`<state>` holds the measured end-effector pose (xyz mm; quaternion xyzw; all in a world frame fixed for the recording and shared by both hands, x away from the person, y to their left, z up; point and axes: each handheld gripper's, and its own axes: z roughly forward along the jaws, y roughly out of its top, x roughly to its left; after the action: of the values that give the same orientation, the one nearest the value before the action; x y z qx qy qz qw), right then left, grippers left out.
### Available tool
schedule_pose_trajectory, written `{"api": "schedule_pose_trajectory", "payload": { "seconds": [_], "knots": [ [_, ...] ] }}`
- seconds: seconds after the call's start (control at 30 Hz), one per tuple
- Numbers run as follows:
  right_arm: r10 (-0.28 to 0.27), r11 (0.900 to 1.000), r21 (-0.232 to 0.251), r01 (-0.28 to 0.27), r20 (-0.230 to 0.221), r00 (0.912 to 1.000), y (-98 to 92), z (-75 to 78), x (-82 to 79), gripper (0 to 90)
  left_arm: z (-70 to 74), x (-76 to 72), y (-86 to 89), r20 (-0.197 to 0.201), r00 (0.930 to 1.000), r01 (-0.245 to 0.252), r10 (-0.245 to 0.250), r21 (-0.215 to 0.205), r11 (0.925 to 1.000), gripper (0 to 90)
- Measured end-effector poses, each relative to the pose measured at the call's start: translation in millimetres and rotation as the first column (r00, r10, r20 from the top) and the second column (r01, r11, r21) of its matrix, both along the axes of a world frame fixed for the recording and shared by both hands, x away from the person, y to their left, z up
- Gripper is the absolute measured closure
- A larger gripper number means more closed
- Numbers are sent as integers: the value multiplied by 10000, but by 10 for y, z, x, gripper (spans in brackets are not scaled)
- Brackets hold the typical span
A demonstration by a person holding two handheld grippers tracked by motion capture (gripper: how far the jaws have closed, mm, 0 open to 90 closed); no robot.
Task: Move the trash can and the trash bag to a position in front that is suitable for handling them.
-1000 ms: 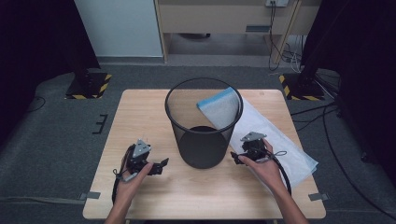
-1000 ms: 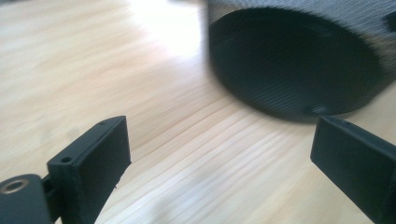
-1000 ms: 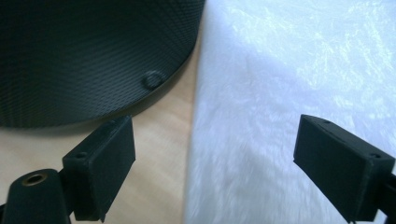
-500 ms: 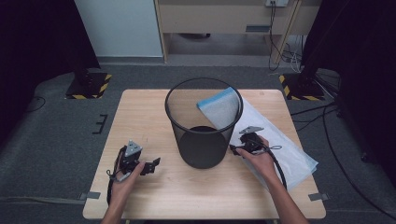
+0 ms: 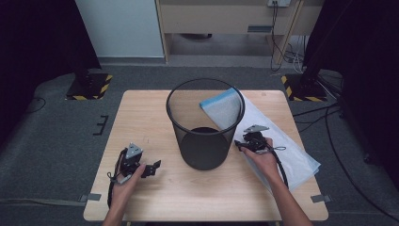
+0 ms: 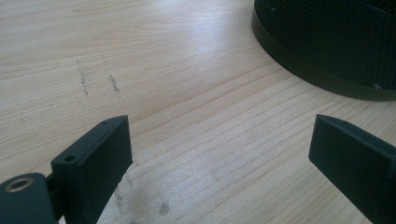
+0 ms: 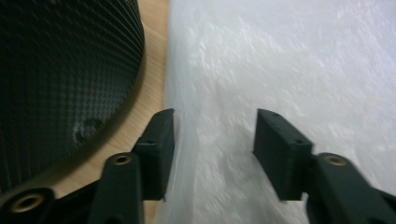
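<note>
closing on the plastic bag [image 7: 289,60], the right gripper [image 7: 212,149] has just been narrowing its jaws, part-open astride the bag's edge beside the mesh bin [image 7: 60,70]; catch one layer squarely. left gripper [image 6: 219,158] waits open.

Left gripper [image 5: 155,165], right gripper [image 5: 239,144]: both showing black bodies, grey three-cornered top plates, trailing black cables, screw-holed black jaws; forearms going unsleeved.

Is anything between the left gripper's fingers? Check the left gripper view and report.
No: the left gripper stands with its fingers wide apart over the bare wooden table, nothing between them.
</note>
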<state>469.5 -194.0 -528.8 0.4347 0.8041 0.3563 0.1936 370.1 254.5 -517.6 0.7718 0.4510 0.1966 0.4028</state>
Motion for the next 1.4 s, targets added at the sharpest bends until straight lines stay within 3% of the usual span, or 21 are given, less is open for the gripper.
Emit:
{"api": "schedule_pose_trajectory", "payload": {
  "seconds": [0.07,0.1,0.13,0.33,0.37,0.43,0.5,0.53,0.57,0.73,0.8,0.87,0.9,0.93,1.03,1.2,1.3,1.4],
  "knots": [
    [-32,10000,1,32,104,9999,20,-8,8,435,-1,-4,-3,-13,10000,-3,3,-17,10000,51],
    [31,9997,-246,-35,-129,9999,59,-15,45,372,-1,-7,-6,-24,10000,17,-17,-4,10000,51],
    [49,9994,-354,-57,-225,9997,81,-16,68,369,-4,-8,-10,-7,10000,6,-6,-16,10000,51],
    [105,9998,-184,-108,-162,9998,105,-31,93,469,-3,-10,4,-70,10000,22,-22,4,10000,53],
    [0,10000,-90,-2,-237,9997,97,-29,89,528,-2,-9,11,-63,10000,6,-6,13,10000,53],
    [170,9996,-200,-174,-205,9996,81,-11,101,744,-3,-9,11,-44,10000,11,-10,277,9996,53],
    [4,9998,-175,-9,-305,9995,65,-4,117,880,-7,-3,22,-77,10000,24,-26,-255,9997,55],
    [-50,9999,-114,47,-309,9995,45,-8,135,900,-7,-3,22,-77,10000,24,-26,-255,9997,55],
    [-146,9998,106,150,-409,9991,28,-11,149,900,20,2,25,115,9999,27,-29,131,9999,55],
    [-220,9981,564,241,-385,9990,-38,80,141,900,86,28,11,329,9995,19,-27,248,9997,55],
    [-134,9986,498,149,-314,9994,-87,241,133,900,185,32,2,540,9985,55,-65,188,9998,55],
    [-172,9967,791,199,-344,9993,-130,414,135,900,297,45,-2,608,9981,116,-126,170,9998,55],
    [-110,9969,776,126,-213,9997,-143,568,141,900,395,74,4,732,9972,129,-139,137,9998,54],
    [-110,9969,776,126,-213,9997,-143,568,141,900,395,74,4,732,9972,129,-139,137,9998,53],
    [-161,9954,938,172,-124,9998,-170,857,156,900,588,173,38,971,9953,-2,-9,114,9999,53],
    [-143,9940,1082,146,-34,9999,-174,1058,185,900,762,285,61,1206,9927,-24,30,-53,10000,50],
    [-172,9926,1198,178,-58,9998,-172,1208,259,900,925,404,53,1349,9908,75,-90,112,9999,48],
    [-169,9913,1300,187,-148,9997,-185,1321,321,900,996,460,50,1406,9900,98,-121,169,9998,46]
  ]
}}
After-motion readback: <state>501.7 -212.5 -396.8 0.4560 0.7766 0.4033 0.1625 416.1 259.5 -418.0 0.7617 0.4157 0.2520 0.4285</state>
